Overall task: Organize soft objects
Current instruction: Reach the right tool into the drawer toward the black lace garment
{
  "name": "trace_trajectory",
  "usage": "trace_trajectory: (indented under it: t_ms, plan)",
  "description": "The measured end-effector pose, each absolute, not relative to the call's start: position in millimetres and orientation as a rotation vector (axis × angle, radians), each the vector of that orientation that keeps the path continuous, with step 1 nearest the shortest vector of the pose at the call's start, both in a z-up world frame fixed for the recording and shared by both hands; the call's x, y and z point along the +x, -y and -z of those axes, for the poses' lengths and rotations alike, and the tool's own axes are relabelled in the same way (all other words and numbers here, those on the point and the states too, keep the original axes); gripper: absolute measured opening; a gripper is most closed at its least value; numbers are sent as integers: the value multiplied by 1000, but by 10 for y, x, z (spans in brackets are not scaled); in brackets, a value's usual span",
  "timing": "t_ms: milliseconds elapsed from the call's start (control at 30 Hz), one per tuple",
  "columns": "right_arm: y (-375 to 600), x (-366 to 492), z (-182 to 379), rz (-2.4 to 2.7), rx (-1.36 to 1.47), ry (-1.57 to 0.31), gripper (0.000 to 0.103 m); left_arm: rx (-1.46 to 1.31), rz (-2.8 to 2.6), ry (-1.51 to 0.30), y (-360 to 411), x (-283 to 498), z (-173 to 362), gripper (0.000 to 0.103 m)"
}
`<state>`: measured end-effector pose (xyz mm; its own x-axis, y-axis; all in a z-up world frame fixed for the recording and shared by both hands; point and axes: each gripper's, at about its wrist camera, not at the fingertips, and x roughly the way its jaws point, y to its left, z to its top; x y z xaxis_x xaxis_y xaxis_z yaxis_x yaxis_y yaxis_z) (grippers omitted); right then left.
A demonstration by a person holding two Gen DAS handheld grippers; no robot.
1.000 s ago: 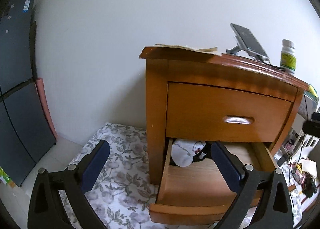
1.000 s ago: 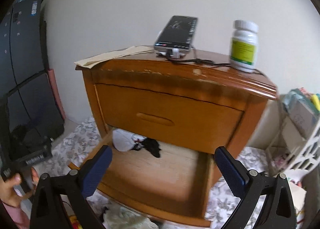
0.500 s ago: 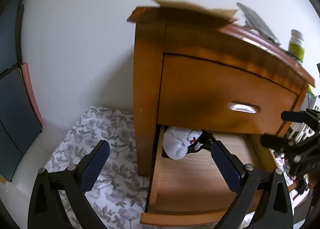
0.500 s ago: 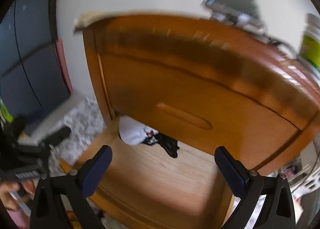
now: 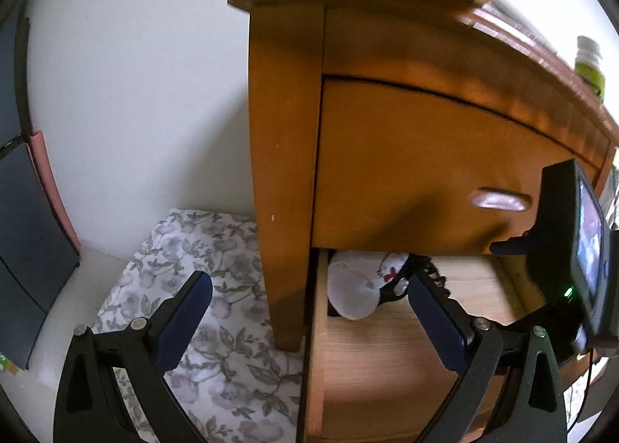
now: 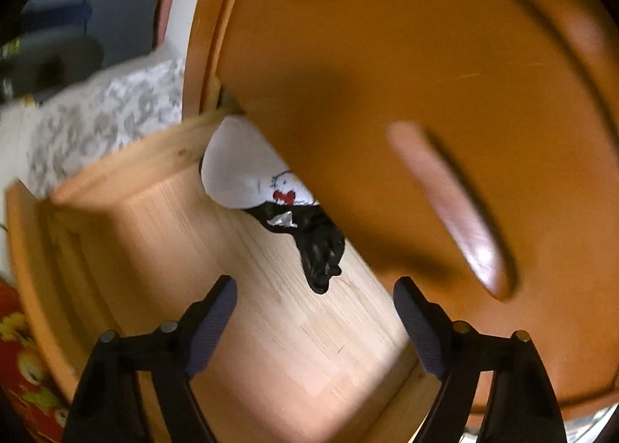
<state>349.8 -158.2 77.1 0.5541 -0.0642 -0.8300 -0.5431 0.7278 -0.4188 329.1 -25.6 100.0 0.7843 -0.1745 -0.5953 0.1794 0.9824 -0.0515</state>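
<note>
Your right gripper [image 6: 311, 311] over the open pale wooden bottom drawer [image 6: 271, 327], jaws just narrowing, nothing between them, white printed sock [image 6: 247, 180] and black sock [image 6: 321, 253] ahead, your left gripper [image 5: 309, 311] spread wide, empty.

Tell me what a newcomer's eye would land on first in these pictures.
First, the orange-brown wooden nightstand that fills both views, with its bottom drawer pulled open. Next, the white soft item with a red mark and the black fabric beside it, tucked at the drawer's back. The right gripper hangs open just in front of them, nothing between its jaws.
</note>
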Motion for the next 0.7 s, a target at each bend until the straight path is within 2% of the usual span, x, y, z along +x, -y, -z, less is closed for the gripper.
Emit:
trace_trajectory:
  t_ms: [267, 367, 400, 567, 633, 700]
  plan:
    - [1434, 3650, -362, -344, -887, -1018, 58, -8, 144, -665, 120, 3428, -825, 101]
    - [1435, 3733, -239, -324, -926, -1041, 53, -28, 125, -681, 17, 3459, -750, 101]
    - [1442, 3758, -189, -317, -934, -1050, 46, -45, 134, -685, -33, 3456, -725, 101]
    - [1365, 3739, 20, -279, -1048, -1043, 44, -82, 154, -682, -123, 3440, -678, 101]
    - [1357, 3757, 54, -258, -1058, -1042, 38, -78, 157, -698, -101, 3457, -639, 101]
    - [1339, 3760, 88, -242, -1063, -1036, 37, -71, 157, -714, -86, 3482, -591, 101]
